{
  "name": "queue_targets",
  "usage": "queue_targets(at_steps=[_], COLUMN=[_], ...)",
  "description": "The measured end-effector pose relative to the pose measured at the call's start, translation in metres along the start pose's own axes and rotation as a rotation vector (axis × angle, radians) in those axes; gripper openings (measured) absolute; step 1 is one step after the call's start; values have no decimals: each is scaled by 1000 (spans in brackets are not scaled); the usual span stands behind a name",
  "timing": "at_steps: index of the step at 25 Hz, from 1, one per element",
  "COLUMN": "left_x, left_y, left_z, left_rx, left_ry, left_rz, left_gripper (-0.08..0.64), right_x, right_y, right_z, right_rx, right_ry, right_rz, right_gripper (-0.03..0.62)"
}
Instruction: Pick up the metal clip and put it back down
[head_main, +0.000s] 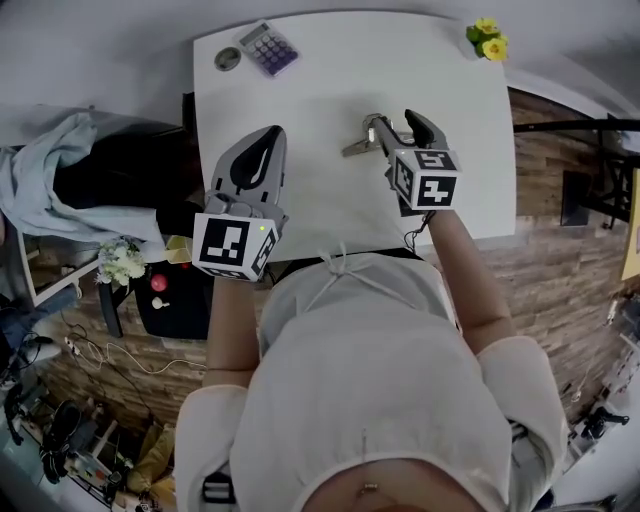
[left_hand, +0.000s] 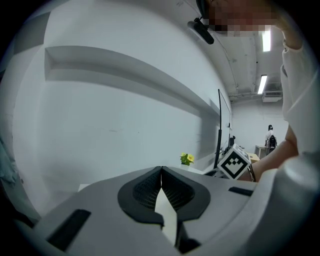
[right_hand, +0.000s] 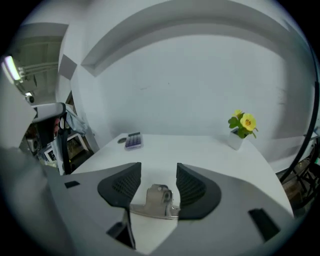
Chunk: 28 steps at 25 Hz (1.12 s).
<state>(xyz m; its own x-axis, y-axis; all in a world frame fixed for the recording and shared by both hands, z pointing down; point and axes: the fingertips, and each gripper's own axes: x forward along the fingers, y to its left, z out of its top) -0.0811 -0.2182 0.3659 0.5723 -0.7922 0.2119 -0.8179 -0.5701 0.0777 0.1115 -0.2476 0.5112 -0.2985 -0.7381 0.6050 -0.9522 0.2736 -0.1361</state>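
Observation:
A silver metal clip (head_main: 358, 145) is at the middle of the white table (head_main: 300, 90), at the tips of my right gripper (head_main: 397, 122). In the right gripper view the clip (right_hand: 160, 200) sits deep between the two dark ribbed pads (right_hand: 124, 184). Its wide bar reaches both jaws and its handle stands in the gap. My right gripper (right_hand: 158, 169) is shut on the clip's bar. My left gripper (head_main: 268, 140) hovers over the table's near left part. Its jaws meet at the tips, with nothing between them, so the left gripper (left_hand: 161, 172) is shut.
A purple calculator (head_main: 268, 47) and a small round grey object (head_main: 228, 59) lie at the table's far left corner. A potted yellow flower (head_main: 488, 40) stands at the far right corner. Clothes, shelves and cables crowd the floor left of the table.

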Motion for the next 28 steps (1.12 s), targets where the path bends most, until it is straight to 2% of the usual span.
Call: queue_targets(at_steps=[5,7,9,12,20,23,28], left_x=[-9,-13,-17,-23,-35,-33,-28], left_y=[-11,-15,-17,-19,-23,-25,-27], left_z=[18,25,33,43,62,63,59], left_rx=[30,52,73,92,112,121,116], left_ry=[-35,-46,-60,-82,-132,-131,-118], left_rz=[-3,-6,-2,9,58,57,59], left_gripper=[18,18,18,18,18,18,18], right_x=[-48,-68,-88,-112,-167,-172,-166], right_y=[-2,-4,-4,-1,26,30,29], right_z=[40,57,73,92,125,128,123], right_rx=[-63,-95,-118,-157,-294,-315,-316], right_ry=[-170,-251,-326,-418,-664,-686,-663], right_rz=[-18,-50,-81,-84,-7,30,83], right_gripper=[108,39,5,6,6,5,5])
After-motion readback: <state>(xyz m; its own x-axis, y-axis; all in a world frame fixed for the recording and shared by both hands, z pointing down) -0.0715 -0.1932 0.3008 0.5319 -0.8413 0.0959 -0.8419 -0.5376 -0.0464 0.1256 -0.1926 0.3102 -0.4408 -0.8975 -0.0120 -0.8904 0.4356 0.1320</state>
